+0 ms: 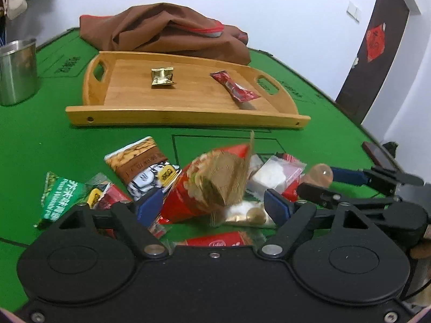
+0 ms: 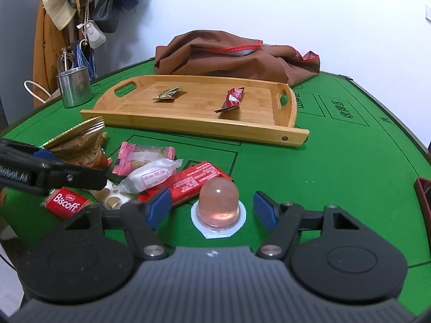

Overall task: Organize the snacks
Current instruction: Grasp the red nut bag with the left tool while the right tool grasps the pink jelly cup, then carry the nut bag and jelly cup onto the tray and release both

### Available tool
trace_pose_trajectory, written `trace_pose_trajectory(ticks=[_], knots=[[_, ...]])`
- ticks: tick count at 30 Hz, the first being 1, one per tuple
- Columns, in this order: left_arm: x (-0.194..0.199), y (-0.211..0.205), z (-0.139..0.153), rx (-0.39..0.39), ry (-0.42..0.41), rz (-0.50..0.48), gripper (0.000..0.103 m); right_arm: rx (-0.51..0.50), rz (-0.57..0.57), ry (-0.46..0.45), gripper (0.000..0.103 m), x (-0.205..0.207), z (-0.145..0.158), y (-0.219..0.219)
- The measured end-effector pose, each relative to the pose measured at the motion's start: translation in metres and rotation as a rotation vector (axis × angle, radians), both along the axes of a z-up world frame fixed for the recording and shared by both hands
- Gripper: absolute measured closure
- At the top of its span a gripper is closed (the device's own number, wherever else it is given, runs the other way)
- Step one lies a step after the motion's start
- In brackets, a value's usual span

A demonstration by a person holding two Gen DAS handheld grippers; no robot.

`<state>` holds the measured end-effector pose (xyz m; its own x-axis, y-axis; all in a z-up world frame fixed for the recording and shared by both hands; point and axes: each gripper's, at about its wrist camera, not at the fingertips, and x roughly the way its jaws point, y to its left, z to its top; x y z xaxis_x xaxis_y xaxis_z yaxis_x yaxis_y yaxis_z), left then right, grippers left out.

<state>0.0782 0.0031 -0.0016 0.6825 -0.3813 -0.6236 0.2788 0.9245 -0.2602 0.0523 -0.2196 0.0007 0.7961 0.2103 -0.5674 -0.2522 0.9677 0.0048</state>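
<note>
Between the right fingers (image 2: pixel 262 207), a jelly cup (image 2: pixel 218 206) beside the snack pile (image 2: pixel 150 172).

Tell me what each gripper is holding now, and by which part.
The right gripper holds nothing: it is open around the jelly cup, not touching it. The left gripper has a red snack bag between its fingers; whether it grips the bag cannot be told.

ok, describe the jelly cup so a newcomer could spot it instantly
On the green felt table, look in front of the wooden tray, at the right edge of the snack pile. The jelly cup sits dome-up between the open right gripper's fingers: the only translucent pink dome among flat wrappers.
</note>
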Motion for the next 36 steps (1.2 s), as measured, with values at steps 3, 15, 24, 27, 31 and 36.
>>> trace_pose_trajectory(ticks=[3, 15, 24, 27, 31, 36], knots=[[0.007, 0.002, -0.001, -0.035, 0.016, 0.001, 0.017, 0.002, 0.004, 0.000, 0.025, 0.000, 0.001, 0.000], [-0.005, -0.006, 0.006, 0.110, -0.054, -0.002, 0.035, 0.007, 0.012, 0.000, 0.027, -0.001, 0.000, 0.000], [-0.017, -0.024, 0.014, 0.227, -0.126, -0.040, 0.040, -0.027, -0.003, 0.019, 0.066, 0.002, 0.004, 0.000], [-0.018, -0.024, 0.019, 0.234, -0.145, -0.032, 0.040, -0.034, -0.008, 0.020, 0.067, 0.001, 0.005, 0.000], [-0.015, -0.021, 0.024, 0.235, -0.150, -0.015, 0.040, -0.028, -0.028, 0.015, 0.067, 0.003, 0.009, -0.004], [-0.004, -0.014, 0.032, 0.221, -0.148, 0.013, 0.040, -0.007, -0.050, 0.013, 0.067, 0.010, 0.019, -0.009]])
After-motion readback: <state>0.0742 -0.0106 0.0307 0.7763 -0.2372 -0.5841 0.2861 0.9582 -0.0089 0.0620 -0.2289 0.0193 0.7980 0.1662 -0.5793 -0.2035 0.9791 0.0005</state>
